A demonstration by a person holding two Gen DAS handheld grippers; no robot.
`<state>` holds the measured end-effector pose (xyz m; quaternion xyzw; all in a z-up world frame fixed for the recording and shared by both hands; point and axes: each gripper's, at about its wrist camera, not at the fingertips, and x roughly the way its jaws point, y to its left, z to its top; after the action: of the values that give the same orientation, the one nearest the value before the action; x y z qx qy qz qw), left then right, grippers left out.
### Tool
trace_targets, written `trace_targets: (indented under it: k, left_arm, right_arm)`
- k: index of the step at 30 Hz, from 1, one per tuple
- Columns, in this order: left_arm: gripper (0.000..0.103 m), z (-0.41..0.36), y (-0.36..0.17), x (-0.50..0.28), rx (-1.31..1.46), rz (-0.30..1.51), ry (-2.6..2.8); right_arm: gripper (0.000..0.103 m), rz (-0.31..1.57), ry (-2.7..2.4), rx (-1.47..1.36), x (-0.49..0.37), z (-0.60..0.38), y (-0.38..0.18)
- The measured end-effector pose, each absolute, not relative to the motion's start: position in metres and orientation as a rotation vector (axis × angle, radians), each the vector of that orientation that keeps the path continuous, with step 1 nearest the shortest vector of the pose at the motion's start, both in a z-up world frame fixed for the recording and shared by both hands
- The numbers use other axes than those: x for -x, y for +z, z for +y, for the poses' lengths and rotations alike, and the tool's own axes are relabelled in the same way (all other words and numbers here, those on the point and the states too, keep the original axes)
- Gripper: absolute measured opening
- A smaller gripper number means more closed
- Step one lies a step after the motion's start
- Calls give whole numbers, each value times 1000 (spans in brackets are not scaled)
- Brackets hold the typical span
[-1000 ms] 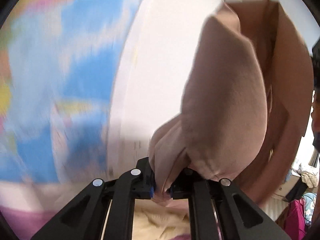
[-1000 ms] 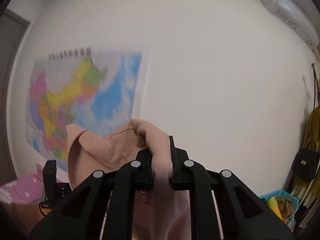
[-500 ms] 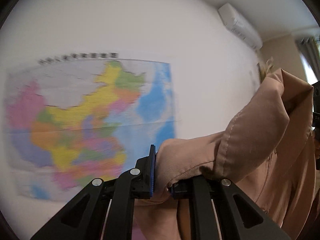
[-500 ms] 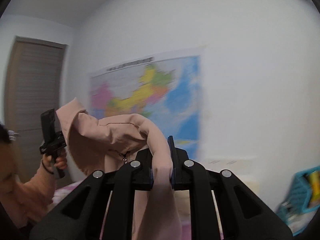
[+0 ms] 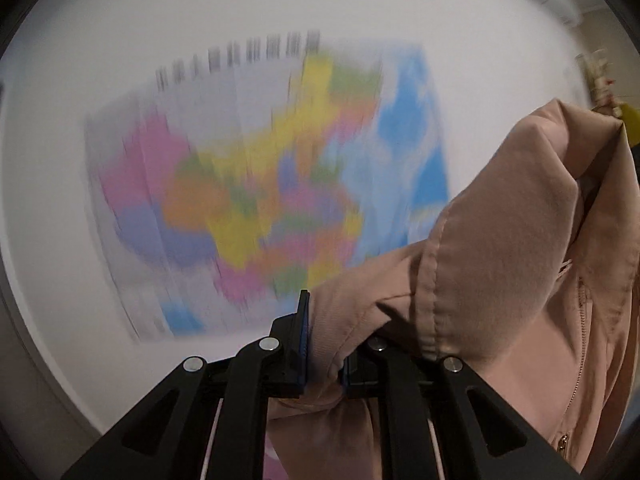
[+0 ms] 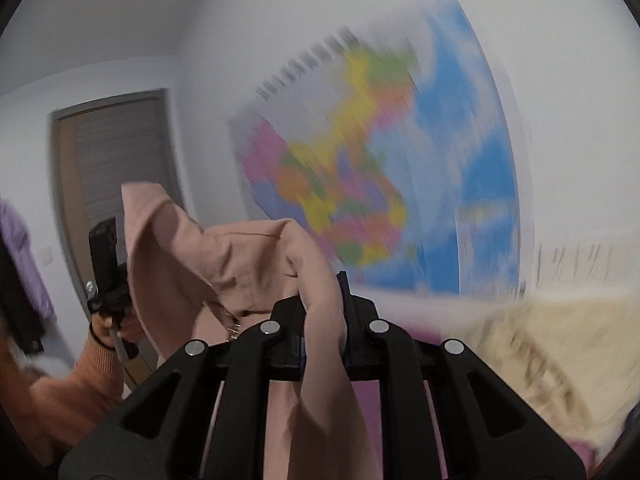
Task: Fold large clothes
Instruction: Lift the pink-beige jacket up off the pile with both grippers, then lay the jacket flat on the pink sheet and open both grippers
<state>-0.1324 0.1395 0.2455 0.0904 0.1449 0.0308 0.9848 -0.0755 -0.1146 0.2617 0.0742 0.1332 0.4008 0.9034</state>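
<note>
A large pale pink jacket (image 5: 500, 248) with a zip hangs in the air, stretched between both grippers. My left gripper (image 5: 324, 344) is shut on a bunched fold of it, and the cloth rises to the right and drapes down. My right gripper (image 6: 325, 320) is shut on another edge of the pink jacket (image 6: 224, 256), which spans left toward the other gripper held in the person's hand (image 6: 110, 320). The lower part of the jacket is hidden below both views.
A colourful wall map (image 5: 272, 200) hangs on the white wall ahead, also blurred as the map (image 6: 380, 184) in the right wrist view. A brown door (image 6: 116, 160) stands left. A cream patterned cloth (image 6: 540, 348) lies low right. An orange sleeve (image 6: 68, 392) fills the lower left.
Both grippers swung with the jacket still clamped. The left view turned from the jacket toward the map; the right gripper dropped and turned left, bringing the door and cream cloth into view.
</note>
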Motion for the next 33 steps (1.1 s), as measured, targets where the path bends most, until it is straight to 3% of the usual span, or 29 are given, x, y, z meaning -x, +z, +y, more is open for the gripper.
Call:
trace_targets:
  k: [6,10,16,19,20,22,24,26,33]
  left_arm:
    - [10,194,105,-20,-42,640,117]
    - [10,211,28,-78,-3,800,125]
    - [11,244,9,-132,112,874,86]
    - [15,248,4,-153,98,903,69]
    - [22,244,-7,-161,91,929,78]
    - [40,251,-24,-174,97,980,125]
    - [46,256,-35,-180,111,993,141]
    - [48,265,-37,-173,136,975,121]
    - [63,277,-7,-99,106,827,-35]
  right_arm:
    - [12,618,701,-164,-69,-75,134]
    - [13,789,641,-223,-133,-65,66]
    - [12,838,591,-285,-187,-72,46]
    - [13,864,538,-304,-211,-73,35]
    - [15,888,516,-275,-217,-68,28]
    - [26,934,449,-220,-220,-62,19]
    - [38,909,452,-230,-212,-67,21]
    - [67,848,443,-239,-190,-84,33]
    - [78,863,495,-67,-68,-119,37]
